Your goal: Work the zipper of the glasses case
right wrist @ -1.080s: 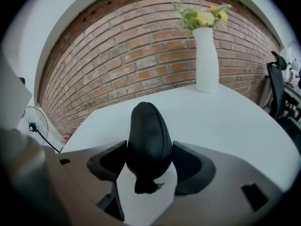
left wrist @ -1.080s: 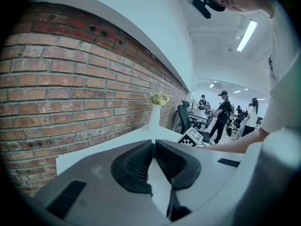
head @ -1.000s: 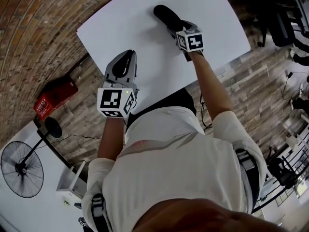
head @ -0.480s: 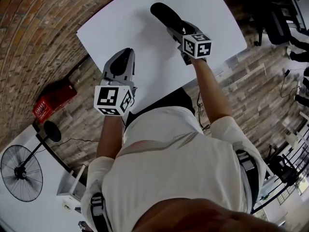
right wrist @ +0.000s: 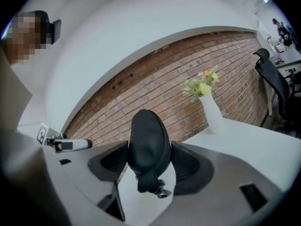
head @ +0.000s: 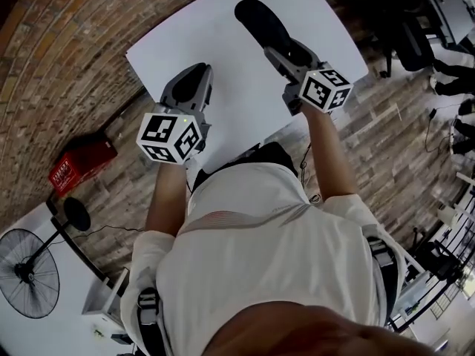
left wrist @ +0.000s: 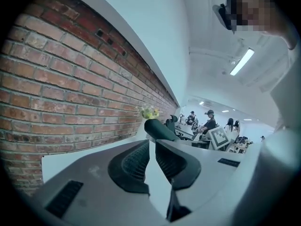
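The black glasses case [head: 258, 19] sticks out endwise from my right gripper [head: 277, 49], which is shut on it and holds it off the white table [head: 223, 47]. In the right gripper view the case [right wrist: 148, 142] fills the gap between both pads, and its zipper pull [right wrist: 158, 188] hangs from the near end. My left gripper [head: 195, 73] hovers to the left of it, shut with nothing in it. Its pads meet in the left gripper view [left wrist: 151, 146], where the case [left wrist: 159, 129] shows just beyond them.
A white vase of flowers [right wrist: 210, 111] stands on the table by the brick wall. A red box [head: 80, 162] and a standing fan [head: 30, 273] are on the floor to the left. An office chair [right wrist: 277, 86] and people at desks lie to the right.
My right gripper has risen with the case and come toward the table's near right edge. The left gripper has lifted a little.
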